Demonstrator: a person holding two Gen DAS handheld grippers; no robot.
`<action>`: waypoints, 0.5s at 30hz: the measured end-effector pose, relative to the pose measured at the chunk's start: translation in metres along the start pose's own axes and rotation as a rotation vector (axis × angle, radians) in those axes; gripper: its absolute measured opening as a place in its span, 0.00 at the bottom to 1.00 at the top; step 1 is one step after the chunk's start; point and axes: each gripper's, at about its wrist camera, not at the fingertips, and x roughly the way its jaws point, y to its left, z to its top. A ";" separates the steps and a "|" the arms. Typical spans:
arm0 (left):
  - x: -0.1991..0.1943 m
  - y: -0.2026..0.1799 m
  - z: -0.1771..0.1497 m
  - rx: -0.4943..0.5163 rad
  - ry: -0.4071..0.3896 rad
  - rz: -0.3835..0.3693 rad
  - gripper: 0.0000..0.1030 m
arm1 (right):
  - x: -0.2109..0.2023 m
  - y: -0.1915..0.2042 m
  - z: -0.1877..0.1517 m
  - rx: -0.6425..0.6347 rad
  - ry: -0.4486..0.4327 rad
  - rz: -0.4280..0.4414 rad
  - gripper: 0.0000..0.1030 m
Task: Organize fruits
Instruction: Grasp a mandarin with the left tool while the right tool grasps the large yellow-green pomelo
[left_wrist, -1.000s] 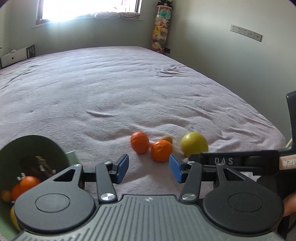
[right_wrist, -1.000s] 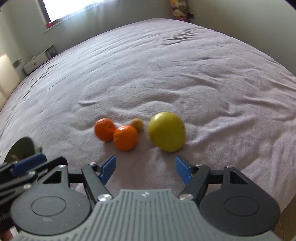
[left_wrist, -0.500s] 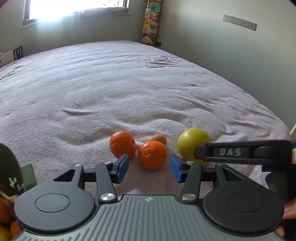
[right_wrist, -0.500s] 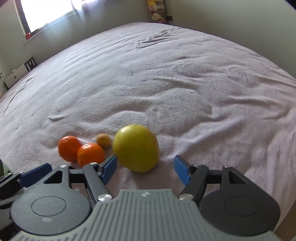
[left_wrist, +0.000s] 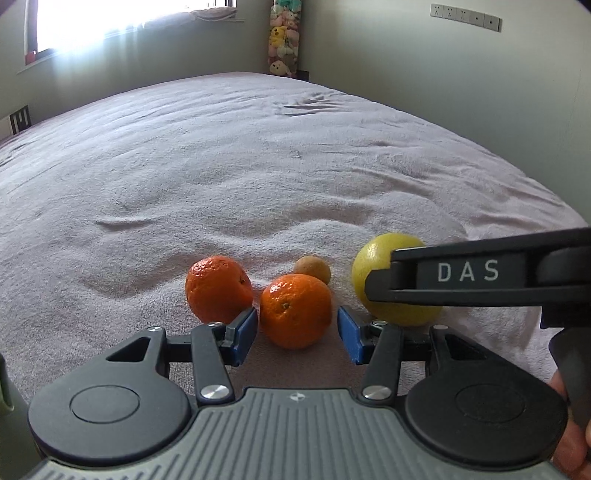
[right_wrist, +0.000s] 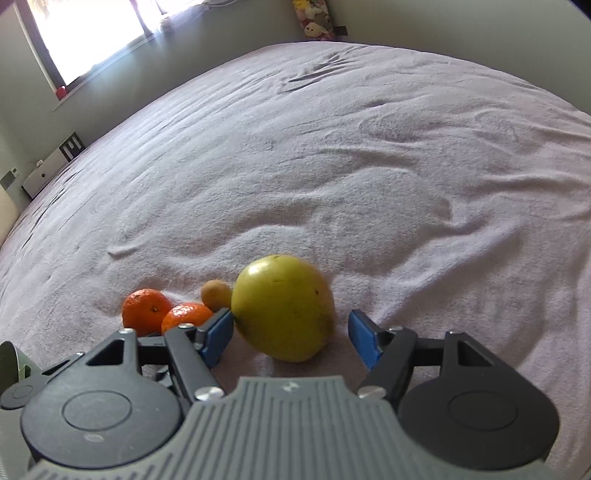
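Nearest, the left gripper (left_wrist: 297, 338) is standing unclenched with its blue pads either side of the near orange (left_wrist: 295, 311), touching nothing that shows. The right gripper (right_wrist: 290, 338) is likewise released, bracketing the yellow-green fruit (right_wrist: 284, 306), which is sitting just right of the near orange. The far orange (left_wrist: 218, 288) is lying just left of it, and a small brown fruit (left_wrist: 313, 269) is sitting just behind it.

The likely trouble is crowding: the left gripper's left pad is sitting close against the far orange, so closing may nudge it and set it rolling on the soft bedspread (left_wrist: 258, 166). The two grippers are working side by side and may clash over the near orange.

Beyond the near orange the bedspread is lying open and wrinkled to the wall; to its right the bed edge is near.
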 end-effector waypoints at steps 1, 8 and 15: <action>0.002 0.000 0.000 0.000 0.000 -0.002 0.57 | 0.002 0.000 0.000 0.005 0.004 0.005 0.65; 0.012 0.001 0.003 0.007 0.003 0.005 0.57 | 0.013 -0.004 0.003 0.046 0.015 0.021 0.65; 0.013 -0.001 0.003 0.019 0.010 0.002 0.49 | 0.016 -0.003 0.002 0.059 0.026 0.027 0.63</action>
